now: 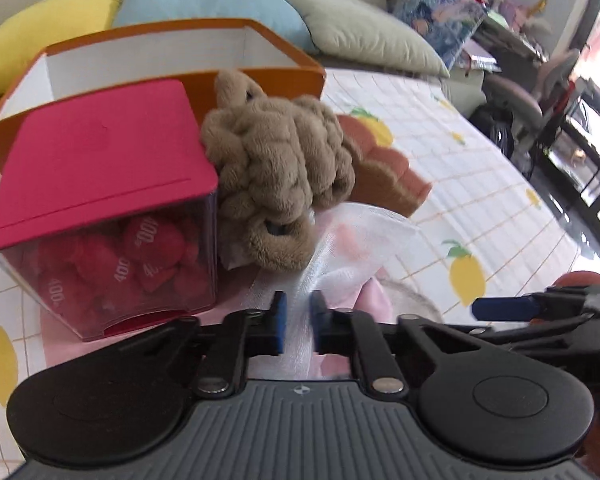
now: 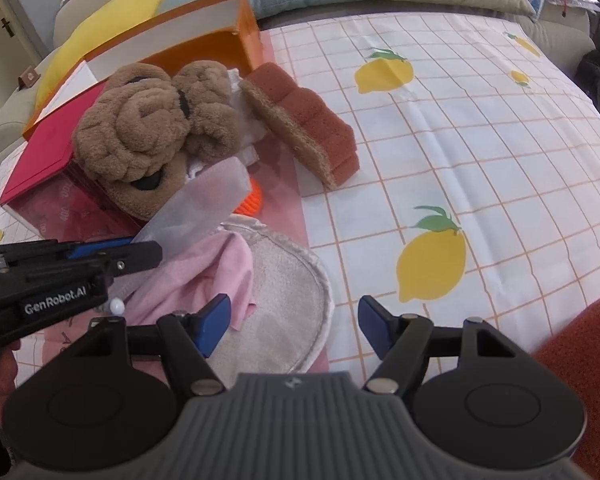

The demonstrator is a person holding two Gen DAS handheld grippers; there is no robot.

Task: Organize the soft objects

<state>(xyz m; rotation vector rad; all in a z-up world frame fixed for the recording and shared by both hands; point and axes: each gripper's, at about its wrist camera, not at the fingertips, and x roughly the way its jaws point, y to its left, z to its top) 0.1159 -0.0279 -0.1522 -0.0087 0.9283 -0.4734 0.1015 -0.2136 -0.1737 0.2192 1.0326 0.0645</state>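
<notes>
The left gripper (image 1: pixel 298 320) has its blue pads pinched together on a sheer white mesh bag (image 1: pixel 356 240), the gauze bunched between them and fanning toward one o'clock. Beyond it at twelve o'clock lies a brown plush toy (image 1: pixel 276 168), leaning on a clear box with a red lid (image 1: pixel 96 160) at ten o'clock; behind both stands an orange box (image 1: pixel 260 68), open-topped. A brown sponge (image 1: pixel 388 168) sits at two o'clock of the plush. The right gripper (image 2: pixel 294 320) stands wide apart, holding nothing, its left pad over a grey fleecy pad (image 2: pixel 284 296) and a pink cloth (image 2: pixel 204 272). All rest on a lemon-print sheet (image 2: pixel 480 140), with cushions (image 1: pixel 360 24) behind.
</notes>
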